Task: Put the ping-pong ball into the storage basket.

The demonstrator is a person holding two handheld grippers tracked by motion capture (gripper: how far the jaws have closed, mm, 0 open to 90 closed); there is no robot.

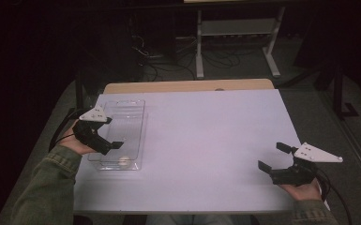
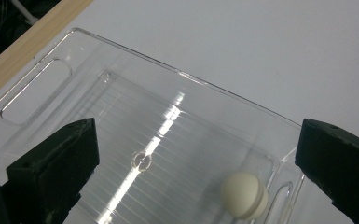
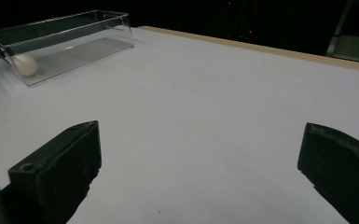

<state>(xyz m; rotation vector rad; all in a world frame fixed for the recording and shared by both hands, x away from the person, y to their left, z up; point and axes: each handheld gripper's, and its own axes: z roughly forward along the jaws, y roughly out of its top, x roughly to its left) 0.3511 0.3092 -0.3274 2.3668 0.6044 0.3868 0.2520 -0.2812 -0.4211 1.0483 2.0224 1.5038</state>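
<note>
Basically, the white table [image 1: 206, 140] carried a clear rectangular plastic bin [image 1: 136, 108] at its left; a small off-white ball [image 2: 243, 194] sat in its near end. Left gripper [image 1: 113, 136] hovered above, jaws wide and empty; right gripper [image 1: 272, 157] likewise, well apart. Best approach: descend straight, centre on ball, avoid the walls.

Wide-apart jaws frame a clear tray [image 2: 224, 93] holding a white ball [image 2: 243, 194] near its end.

I see olive-green jacket sleeves [image 1: 47, 187] at the frame's lower corners and two black grippers, left [image 1: 113, 133] and right [image 1: 273, 156], each topped by a pale three-cornered plate with dark screws, trailing black cable.
</note>
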